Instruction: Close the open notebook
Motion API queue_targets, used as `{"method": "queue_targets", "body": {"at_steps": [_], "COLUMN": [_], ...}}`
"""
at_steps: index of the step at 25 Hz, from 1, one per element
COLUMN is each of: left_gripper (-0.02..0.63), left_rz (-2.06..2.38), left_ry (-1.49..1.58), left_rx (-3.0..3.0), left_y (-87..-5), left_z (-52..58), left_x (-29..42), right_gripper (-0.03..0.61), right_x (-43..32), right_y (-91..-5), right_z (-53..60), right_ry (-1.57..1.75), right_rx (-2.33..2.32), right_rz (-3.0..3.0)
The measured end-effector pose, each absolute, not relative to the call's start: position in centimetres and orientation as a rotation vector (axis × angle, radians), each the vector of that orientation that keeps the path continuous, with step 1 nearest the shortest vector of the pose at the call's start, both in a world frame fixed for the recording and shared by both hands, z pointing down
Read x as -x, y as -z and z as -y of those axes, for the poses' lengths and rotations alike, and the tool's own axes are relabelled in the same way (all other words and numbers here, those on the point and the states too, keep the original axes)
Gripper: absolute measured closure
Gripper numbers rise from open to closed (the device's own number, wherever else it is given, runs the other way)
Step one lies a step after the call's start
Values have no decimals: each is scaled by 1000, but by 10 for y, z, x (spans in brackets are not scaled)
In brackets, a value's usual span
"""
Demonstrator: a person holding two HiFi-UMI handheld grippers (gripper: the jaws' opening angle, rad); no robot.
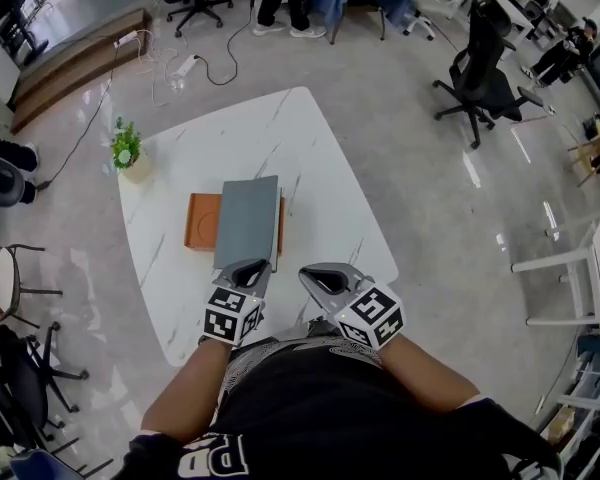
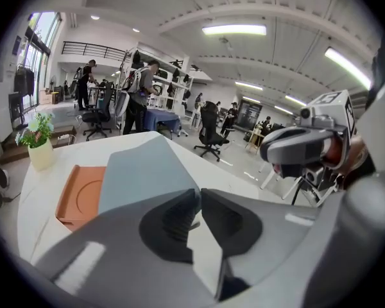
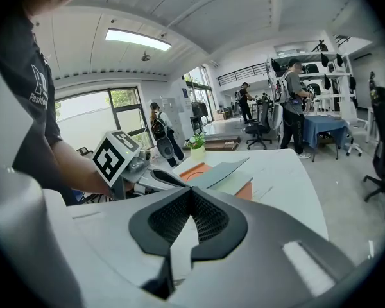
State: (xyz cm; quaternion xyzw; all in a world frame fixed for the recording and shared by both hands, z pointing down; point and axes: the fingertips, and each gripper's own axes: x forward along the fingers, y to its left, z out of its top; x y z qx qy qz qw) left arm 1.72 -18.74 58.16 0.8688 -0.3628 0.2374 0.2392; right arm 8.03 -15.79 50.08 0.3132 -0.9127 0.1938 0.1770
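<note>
Notebook lies lengthwise ahead on counter; left tongs pinch its near corner, right tongs closed, empty, alongside.

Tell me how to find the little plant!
Look at the white table. At its far left corner stands the plant, away from the orange tray and grey notebook in the middle. It's the only green thing, in a pale pot.

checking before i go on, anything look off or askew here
Only the notebook: it lies on an orange tray, not flat on the table, its grey cover tilted up at the corner by the left gripper. Nothing spilled or damaged.
</note>
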Motion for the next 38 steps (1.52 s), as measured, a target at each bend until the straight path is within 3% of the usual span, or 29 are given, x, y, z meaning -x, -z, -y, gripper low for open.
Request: {"method": "queue_targets", "body": {"at_steps": [26,38], "left_gripper": [508,485], "left_rz": [947,923], "left_ry": [-865,-779], "left_rx": [-2311,-2282], "left_y": [-633,-625], "left_z": [178,177], "left_x": [-39,-41], "right_gripper": [578,578], "right_x": [-103,-97], "right_y": [-515,-511], "right_z": [162,162], "right_ry": [-589,-572], "right_rx": [-837,-822], "right_rz": [2575,2588]}}
